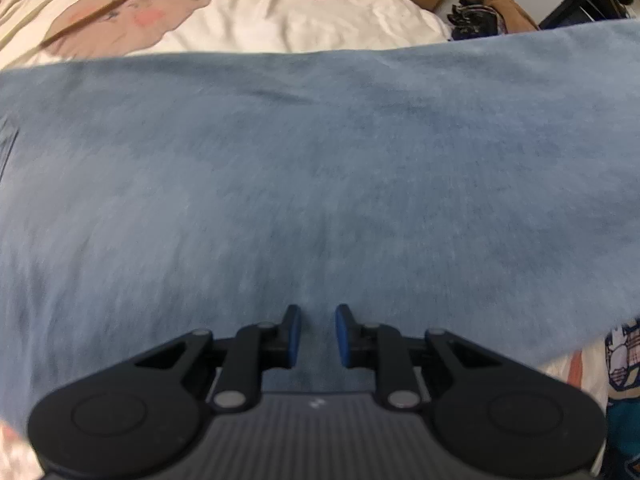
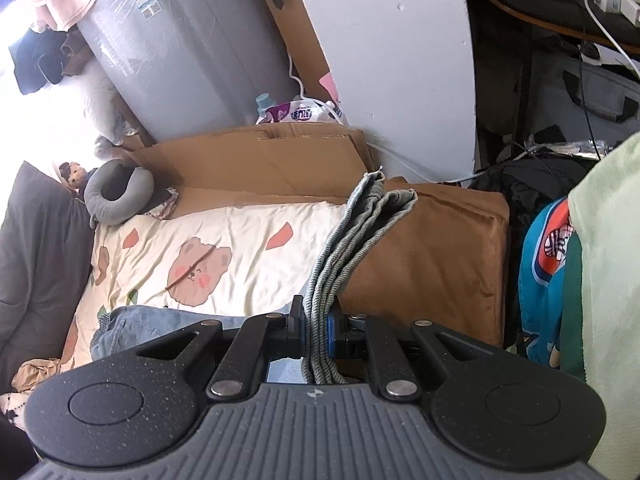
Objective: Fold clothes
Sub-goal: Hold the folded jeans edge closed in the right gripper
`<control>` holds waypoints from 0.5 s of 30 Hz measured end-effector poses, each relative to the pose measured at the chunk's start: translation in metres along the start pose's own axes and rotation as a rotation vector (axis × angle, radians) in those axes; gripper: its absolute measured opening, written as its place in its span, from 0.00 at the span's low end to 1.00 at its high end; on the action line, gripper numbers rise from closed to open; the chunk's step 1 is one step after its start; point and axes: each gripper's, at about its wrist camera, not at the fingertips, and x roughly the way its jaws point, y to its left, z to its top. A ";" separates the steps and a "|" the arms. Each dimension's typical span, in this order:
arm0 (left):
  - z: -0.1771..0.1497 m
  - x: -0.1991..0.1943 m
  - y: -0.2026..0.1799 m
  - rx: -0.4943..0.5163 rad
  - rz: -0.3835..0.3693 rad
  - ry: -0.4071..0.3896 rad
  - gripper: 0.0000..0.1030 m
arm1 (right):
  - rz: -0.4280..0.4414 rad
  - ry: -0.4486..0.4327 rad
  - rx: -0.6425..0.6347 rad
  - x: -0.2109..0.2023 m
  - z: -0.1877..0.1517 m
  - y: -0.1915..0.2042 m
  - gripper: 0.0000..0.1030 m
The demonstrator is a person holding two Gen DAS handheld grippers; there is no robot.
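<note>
A blue garment (image 1: 320, 168) lies spread wide across the bed and fills most of the left wrist view. My left gripper (image 1: 318, 336) hovers low over its near part, jaws a little apart with only cloth showing beneath the gap. In the right wrist view, my right gripper (image 2: 316, 328) is shut on a bunched, several-layer edge of grey-blue fabric (image 2: 360, 232) that rises up and away from the fingers. More blue cloth (image 2: 132, 328) lies crumpled on the bed to the left of that gripper.
The bed has a cream bear-print cover (image 2: 192, 256) (image 1: 248, 12). A brown cushion (image 2: 432, 264), flat cardboard (image 2: 256, 160), a grey neck pillow (image 2: 116, 192) and a grey appliance (image 2: 180, 40) stand behind. Green and blue-orange clothes (image 2: 548, 280) hang at the right.
</note>
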 end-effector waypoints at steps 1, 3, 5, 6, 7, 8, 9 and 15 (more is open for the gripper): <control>0.005 0.003 0.001 0.001 0.001 -0.005 0.18 | 0.002 0.000 0.000 -0.001 0.001 0.002 0.09; 0.015 0.007 0.003 -0.004 0.002 -0.015 0.18 | 0.009 -0.001 0.002 -0.003 0.004 0.006 0.09; 0.027 0.010 0.006 -0.014 0.002 -0.023 0.17 | 0.011 0.003 0.002 -0.003 0.005 0.009 0.09; 0.033 0.012 0.008 -0.013 0.004 -0.028 0.16 | 0.011 0.005 0.002 -0.002 0.006 0.011 0.09; 0.039 0.014 0.009 -0.011 0.006 -0.032 0.16 | 0.012 0.006 0.002 -0.001 0.006 0.012 0.09; 0.045 0.015 0.010 -0.014 0.006 -0.038 0.16 | 0.010 0.006 0.001 0.000 0.006 0.012 0.09; 0.050 0.017 0.012 -0.018 0.006 -0.044 0.16 | 0.006 0.003 0.001 0.001 0.005 0.013 0.09; 0.083 0.029 0.030 -0.051 0.020 -0.065 0.16 | 0.013 0.002 0.008 0.007 0.006 0.015 0.09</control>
